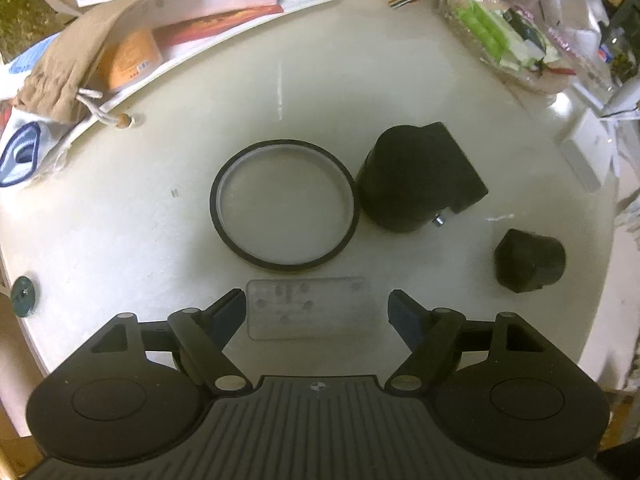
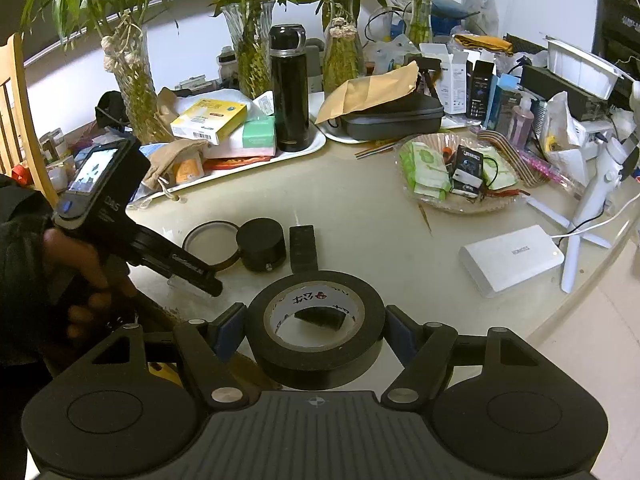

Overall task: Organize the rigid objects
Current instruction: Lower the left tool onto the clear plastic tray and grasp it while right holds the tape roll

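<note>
Black tape roll (image 2: pixel 316 334) sits clamped between my right gripper (image 2: pixel 316 328) fingers, low centre of the right view, its hole facing up. Ahead, mid-frame, the thin black ring (image 2: pixel 208 246), round black cylinder (image 2: pixel 262 250) and flat black block (image 2: pixel 303 248) line up. My left gripper (image 1: pixel 316 312) hangs wide, empty, over a clear plate (image 1: pixel 310 308).

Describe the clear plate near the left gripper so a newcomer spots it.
On the round white table, look just ahead of the left gripper. The clear plastic plate lies flat before the black-rimmed ring; it alone is transparent, rectangular and dotted with small holes.
</note>
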Demonstrator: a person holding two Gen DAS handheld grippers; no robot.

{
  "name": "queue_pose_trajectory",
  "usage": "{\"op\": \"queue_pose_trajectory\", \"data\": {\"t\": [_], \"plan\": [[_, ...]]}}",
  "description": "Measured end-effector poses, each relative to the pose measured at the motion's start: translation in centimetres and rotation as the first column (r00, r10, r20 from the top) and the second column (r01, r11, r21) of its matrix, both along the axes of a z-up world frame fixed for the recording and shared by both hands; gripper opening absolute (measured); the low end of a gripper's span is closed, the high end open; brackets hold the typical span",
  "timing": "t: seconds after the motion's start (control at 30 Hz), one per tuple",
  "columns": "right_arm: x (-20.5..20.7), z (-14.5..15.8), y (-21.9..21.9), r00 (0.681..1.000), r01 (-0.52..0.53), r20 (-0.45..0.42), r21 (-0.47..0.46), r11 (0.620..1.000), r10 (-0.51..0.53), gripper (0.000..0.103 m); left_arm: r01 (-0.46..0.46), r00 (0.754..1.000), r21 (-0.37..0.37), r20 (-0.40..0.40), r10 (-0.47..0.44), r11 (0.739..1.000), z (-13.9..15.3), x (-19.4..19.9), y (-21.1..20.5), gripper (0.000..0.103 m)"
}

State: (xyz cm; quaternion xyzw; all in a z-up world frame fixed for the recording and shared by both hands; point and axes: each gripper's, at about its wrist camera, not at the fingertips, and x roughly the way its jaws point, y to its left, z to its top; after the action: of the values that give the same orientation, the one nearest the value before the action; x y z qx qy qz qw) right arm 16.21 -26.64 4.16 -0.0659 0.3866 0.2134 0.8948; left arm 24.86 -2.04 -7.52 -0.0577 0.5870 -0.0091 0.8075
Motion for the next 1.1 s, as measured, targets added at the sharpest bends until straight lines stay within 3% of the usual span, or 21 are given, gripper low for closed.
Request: {"op": "queue_pose_trajectory", "data": {"t": [0.2, 0.33, 0.77, 1.1], "plan": [[0.0, 0.0, -0.1, 1.0, -0.002, 0.001, 0.003, 1.0, 0.002, 0.076, -0.016, 1.0, 0.055, 0.013, 0.015, 0.998, -0.2, -0.2, -1.0, 0.076], [-0.1, 0.0, 0.1, 1.0, -0.005, 0.004, -0.003, 1.0, 0.005, 0.076, -0.031, 0.999, 0.101, 0.021, 0.029, 0.994, -0.2, -0.4, -1.4, 0.067], [0.0, -0.1, 0.0, 1.0, 0.006, -0.001, 0.004, 1.0, -0.006, 0.076, -0.025, 0.999, 0.074, 0.032, 0.023, 0.997, 0.1, -1.0, -1.0, 0.067], [0.1, -0.3, 0.1, 1.0, 0.009, 0.003, -0.006, 1.0, -0.009, 0.076, -0.009, 0.996, 0.02, 0.09, 0.007, 1.0, 2.3, -2.4, 0.4, 0.067]]}}
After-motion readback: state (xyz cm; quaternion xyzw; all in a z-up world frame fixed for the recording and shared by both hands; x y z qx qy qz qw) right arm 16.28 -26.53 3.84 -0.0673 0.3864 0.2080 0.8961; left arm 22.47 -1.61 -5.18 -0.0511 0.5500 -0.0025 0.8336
